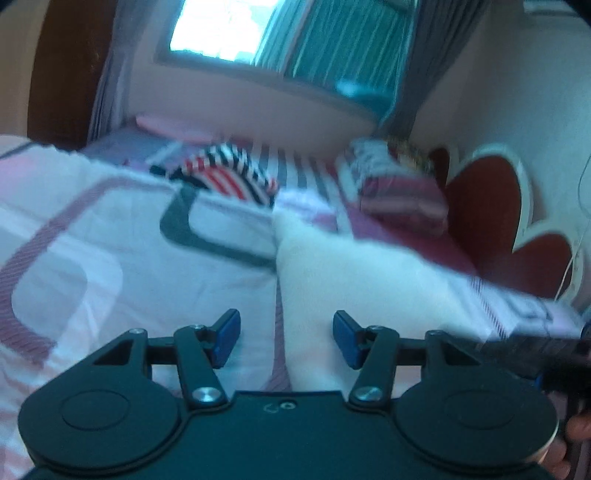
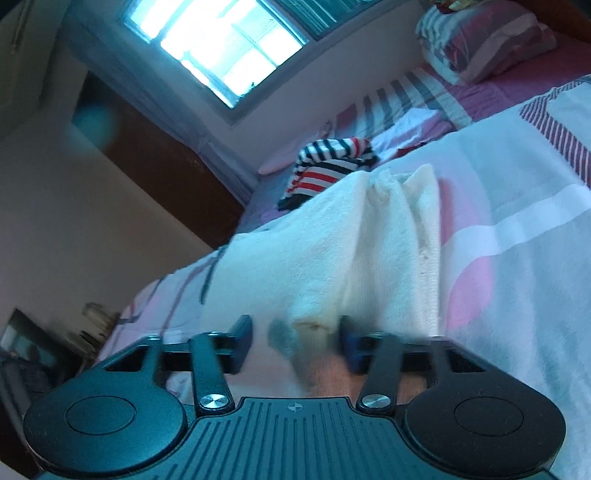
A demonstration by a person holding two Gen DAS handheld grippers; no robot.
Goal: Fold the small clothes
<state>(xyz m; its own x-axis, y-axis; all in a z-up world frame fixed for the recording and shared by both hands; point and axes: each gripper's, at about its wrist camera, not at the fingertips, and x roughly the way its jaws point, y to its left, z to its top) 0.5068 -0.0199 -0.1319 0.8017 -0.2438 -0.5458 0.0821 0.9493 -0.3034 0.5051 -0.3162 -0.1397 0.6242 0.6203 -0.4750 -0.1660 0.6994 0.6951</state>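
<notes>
A white fleecy garment (image 1: 369,280) (image 2: 369,240) lies spread on the patterned bedcover (image 1: 92,240) (image 2: 524,258). My left gripper (image 1: 287,338) is open just above the garment's near left edge, with its blue pads (image 1: 226,338) clear of the cloth. My right gripper (image 2: 295,343) sits at the garment's near edge. Its fingers (image 2: 242,345) are blurred and stand apart, with the gathered edge of the cloth between them. Folds in the cloth run toward that gap. A dark blurred shape at the right edge of the left wrist view is probably the right gripper (image 1: 535,347).
A red, white and dark striped garment (image 1: 229,177) (image 2: 328,166) lies bunched farther up the bed. Striped pillows (image 1: 399,192) (image 2: 487,48) rest by the red headboard (image 1: 491,221). A window (image 1: 221,29) (image 2: 229,48) is in the far wall. A hand (image 1: 580,428) shows at the right edge.
</notes>
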